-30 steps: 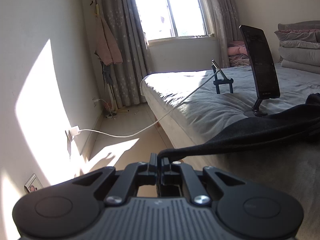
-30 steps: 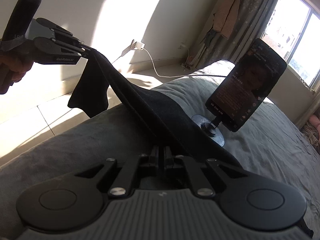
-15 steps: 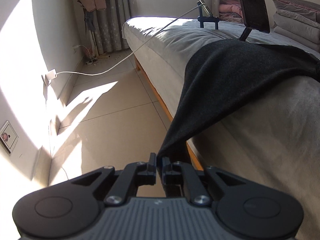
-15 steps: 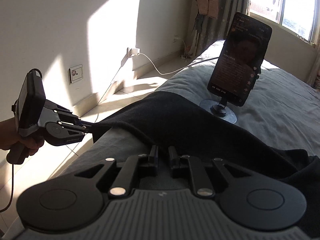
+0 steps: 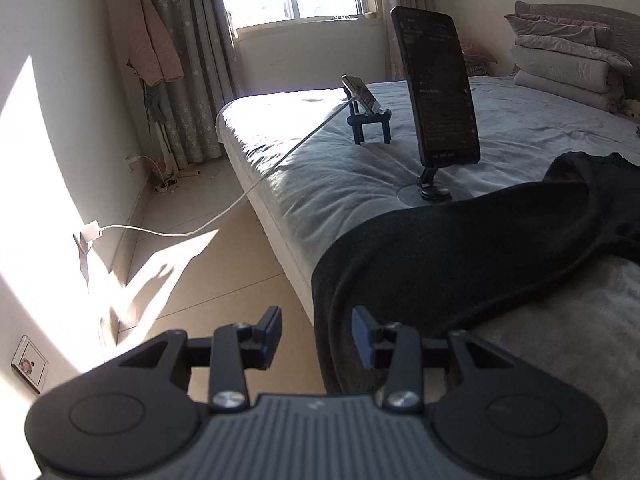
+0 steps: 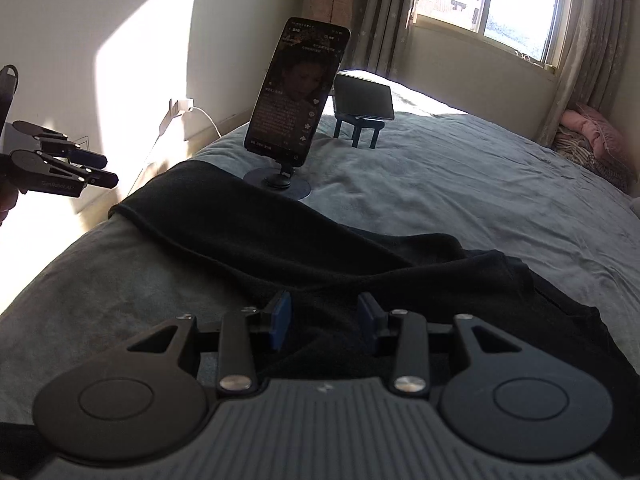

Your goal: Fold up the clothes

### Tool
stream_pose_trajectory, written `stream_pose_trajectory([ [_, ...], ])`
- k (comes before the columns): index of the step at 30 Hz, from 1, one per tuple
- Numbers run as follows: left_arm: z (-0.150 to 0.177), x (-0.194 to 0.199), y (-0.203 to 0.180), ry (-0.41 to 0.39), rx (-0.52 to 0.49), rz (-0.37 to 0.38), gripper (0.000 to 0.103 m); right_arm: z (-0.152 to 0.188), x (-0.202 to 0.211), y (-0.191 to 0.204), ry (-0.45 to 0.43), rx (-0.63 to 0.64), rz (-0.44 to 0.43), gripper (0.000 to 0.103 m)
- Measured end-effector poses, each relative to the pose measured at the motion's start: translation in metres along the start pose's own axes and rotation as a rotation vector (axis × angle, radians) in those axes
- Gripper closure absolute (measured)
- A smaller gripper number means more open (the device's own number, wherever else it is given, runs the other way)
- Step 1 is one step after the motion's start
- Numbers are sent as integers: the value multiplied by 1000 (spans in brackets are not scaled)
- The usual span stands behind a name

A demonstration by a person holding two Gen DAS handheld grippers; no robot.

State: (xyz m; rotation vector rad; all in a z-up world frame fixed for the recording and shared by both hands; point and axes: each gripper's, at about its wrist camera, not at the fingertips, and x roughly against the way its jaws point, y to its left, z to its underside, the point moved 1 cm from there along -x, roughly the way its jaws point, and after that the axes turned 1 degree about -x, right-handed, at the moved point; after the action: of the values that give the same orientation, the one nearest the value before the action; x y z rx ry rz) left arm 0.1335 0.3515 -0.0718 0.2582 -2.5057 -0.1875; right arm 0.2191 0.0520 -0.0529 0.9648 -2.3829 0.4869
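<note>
A bed [image 5: 540, 140] with a grey sheet fills most of both views, its near edge running beside a tiled floor [image 5: 192, 264] lit by a patch of sun. Folded bedding [image 5: 568, 68] is stacked at the far end of the bed in the left wrist view. A curtained window [image 6: 492, 4] stands behind the bed.

The dark garment [image 6: 304, 248] lies spread across the near part of the bed, one end draped over the bed's edge toward the floor, as the left wrist view shows [image 5: 440, 264]; the other end bunches in folds toward the middle of the bed.

The right gripper [image 6: 325, 322] hovers low over the garment; its jaws are opening, the blue pads stand apart, and cloth lies between and beneath them without being pinched. The left gripper [image 5: 316, 336] sits off the bed's edge, just beside the hanging end of the garment; its jaws are opening too, with the cloth's edge showing in the gap but neither pad pressing it. The right wrist view also shows it [image 6: 102, 168] clear of the cloth.

A phone [image 6: 298, 92] stands upright on a round-based stand just beyond the garment. Behind it a second device [image 6: 364, 96] rests on a small dark stand. A white cable [image 5: 224, 220] runs from a wall plug up onto the bed.
</note>
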Motion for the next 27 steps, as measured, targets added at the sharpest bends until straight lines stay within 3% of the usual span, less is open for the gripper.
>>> stream_pose_trajectory([
  [6, -29, -37, -7, -18, -18, 46, 62, -12, -25, -51, -24, -46, -6, 63],
  [12, -32, -74, 23, -36, 22, 171, 62, -30, -71, -88, -18, -50, 33, 63],
  [19, -17, -94, 50, -15, 200, 319, 61, -38, -124, -105, 76, -58, 30, 63],
  [20, -15, -94, 50, -13, 215, 332, 69, -36, -128, -102, 87, -44, 28, 64],
  [21, -12, -94, 47, -23, 227, 356, 86, -33, -131, -97, 91, -23, 25, 68],
  [22, -11, -92, 44, -38, 228, 358, 92, -31, -132, -92, 92, -7, 26, 84],
  [23, -9, -89, 40, -53, 228, 357, 100, -30, -132, -88, 88, 3, 30, 86],
  [27, -7, -78, 32, -111, 217, 279, 102, -36, -125, -82, 35, 9, 72, 92],
])
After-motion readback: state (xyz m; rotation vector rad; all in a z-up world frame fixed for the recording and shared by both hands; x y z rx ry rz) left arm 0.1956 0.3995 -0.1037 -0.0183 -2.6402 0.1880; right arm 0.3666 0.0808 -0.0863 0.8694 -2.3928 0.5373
